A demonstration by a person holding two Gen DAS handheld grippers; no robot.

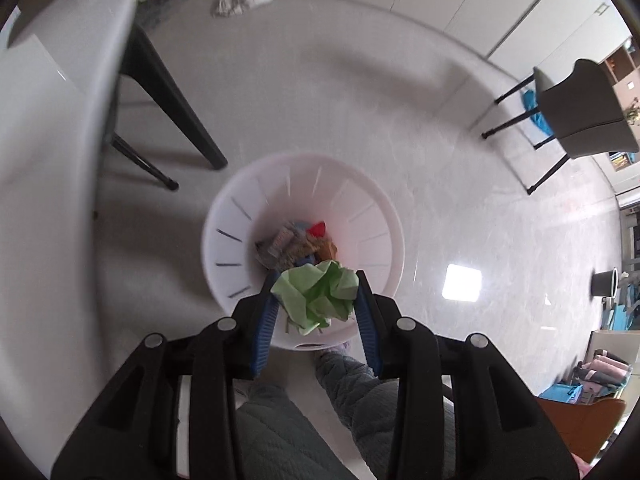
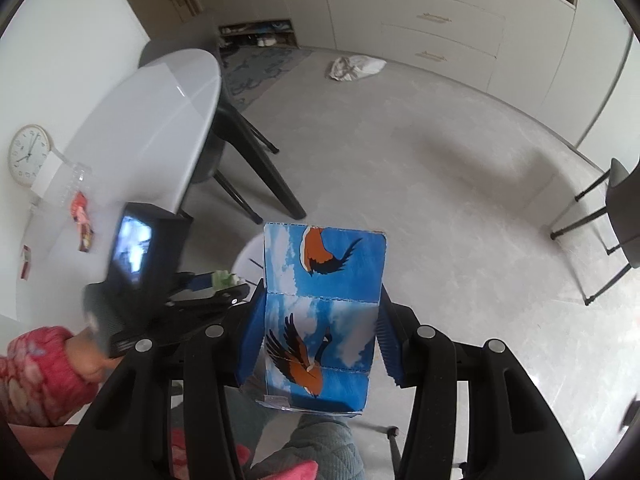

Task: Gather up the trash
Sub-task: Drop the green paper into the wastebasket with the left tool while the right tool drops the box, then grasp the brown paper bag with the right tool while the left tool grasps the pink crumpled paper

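the left claw (image 1: 316, 300) points almost straight down, and its two blue fingers (image 1: 266, 320) are clamped on a crumpled green paper (image 1: 318, 294). the green paper hangs right over the white bin (image 1: 240, 216), which stands on the floor (image 1: 360, 120) just under the claw. down in the bin lie other bits of trash (image 1: 296, 242), some brown and one red. the person's legs in grey quilted trousers (image 1: 280, 436) show below the claw. beside the bin is the white tabletop (image 1: 52, 128) with its black legs. farther off a grey chair (image 1: 580, 108) stands on the floor, and a white bag (image 1: 244, 0) lies near the cupboards. the right claw (image 2: 318, 330) also points steeply down, and its blue fingers (image 2: 386, 340) are clamped on the two sides of a blue box (image 2: 324, 308). the box has white clouds and orange birds with dark wings on it, and no words can be read on it. to the left, a hand (image 2: 86, 354) in a pink sleeve holds the other claw, which is blurry here, with the green paper showing at its tip. a round clock (image 2: 28, 154) and small wrappers (image 2: 82, 220) lie on the tabletop farther away.
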